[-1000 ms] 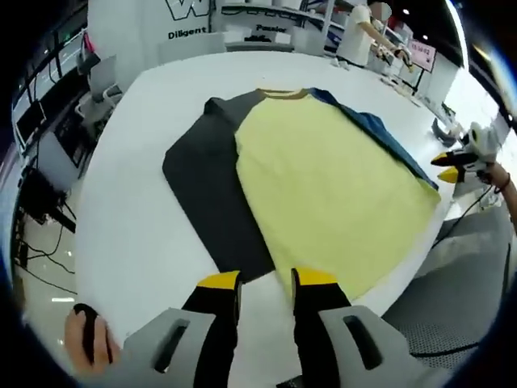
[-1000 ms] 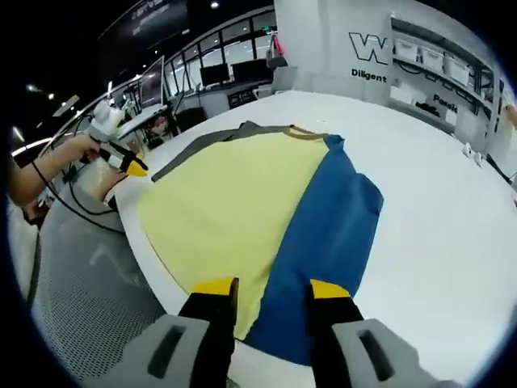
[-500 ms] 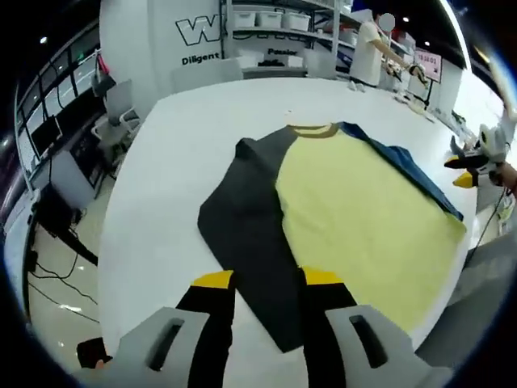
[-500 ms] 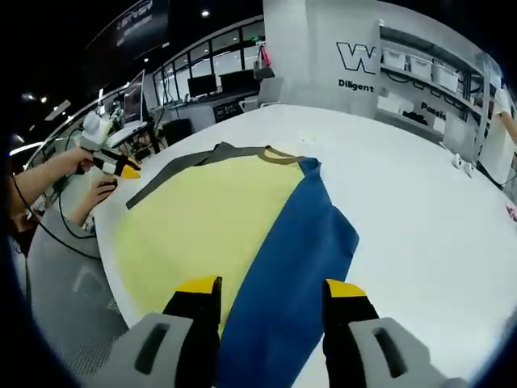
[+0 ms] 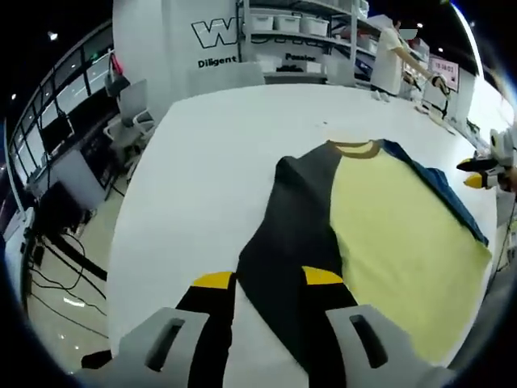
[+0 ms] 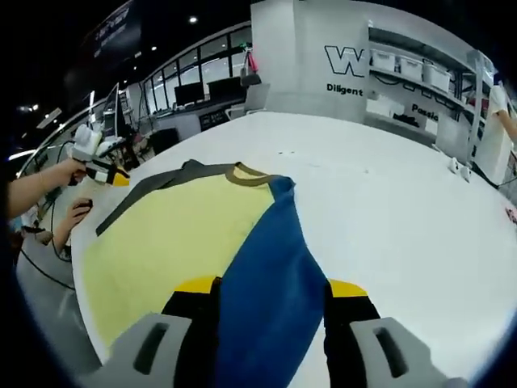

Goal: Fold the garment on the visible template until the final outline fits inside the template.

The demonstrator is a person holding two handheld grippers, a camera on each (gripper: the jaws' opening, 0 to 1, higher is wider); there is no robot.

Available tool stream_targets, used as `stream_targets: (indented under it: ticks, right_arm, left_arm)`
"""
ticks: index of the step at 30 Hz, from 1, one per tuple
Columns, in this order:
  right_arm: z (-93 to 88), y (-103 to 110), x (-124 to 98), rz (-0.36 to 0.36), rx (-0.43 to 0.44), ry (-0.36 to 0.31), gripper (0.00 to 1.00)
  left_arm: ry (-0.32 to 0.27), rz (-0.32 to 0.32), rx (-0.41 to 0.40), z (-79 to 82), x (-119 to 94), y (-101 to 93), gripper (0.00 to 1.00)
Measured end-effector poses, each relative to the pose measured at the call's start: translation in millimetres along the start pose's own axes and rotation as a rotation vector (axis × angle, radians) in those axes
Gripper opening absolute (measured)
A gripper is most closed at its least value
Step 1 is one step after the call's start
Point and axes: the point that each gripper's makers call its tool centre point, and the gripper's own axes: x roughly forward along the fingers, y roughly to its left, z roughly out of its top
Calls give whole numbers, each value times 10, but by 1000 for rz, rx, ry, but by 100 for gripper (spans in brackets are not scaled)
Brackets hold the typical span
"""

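Left tongs (image 5: 267,279) now over dark sleeve (image 5: 295,234), right tongs (image 6: 271,287) over blue sleeve (image 6: 271,283), both apart

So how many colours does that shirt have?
4. Yellow body in the middle, dark grey sleeve by the left gripper, blue sleeve between the right gripper jaws, brown collar. The underside is hidden.
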Motion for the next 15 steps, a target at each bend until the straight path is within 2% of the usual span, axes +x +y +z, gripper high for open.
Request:
stream_targets:
  ticks: [6, 8, 12, 15]
  right_arm:
    - [22, -191, 306, -17, 22, 11, 45]
    - [-25, -218, 423, -17, 23, 33, 44]
    - [-49, -273, 538, -22, 32, 45, 40]
    - [-74, -309, 579, -32, 33, 54, 35]
  left_arm:
    - [16, -1, -22, 61, 227, 67, 33]
    - [28, 5, -4, 46, 293, 88, 36]
    - [46, -5, 6, 14, 406, 82, 34]
    - [54, -14, 0, -24, 463, 66, 28]
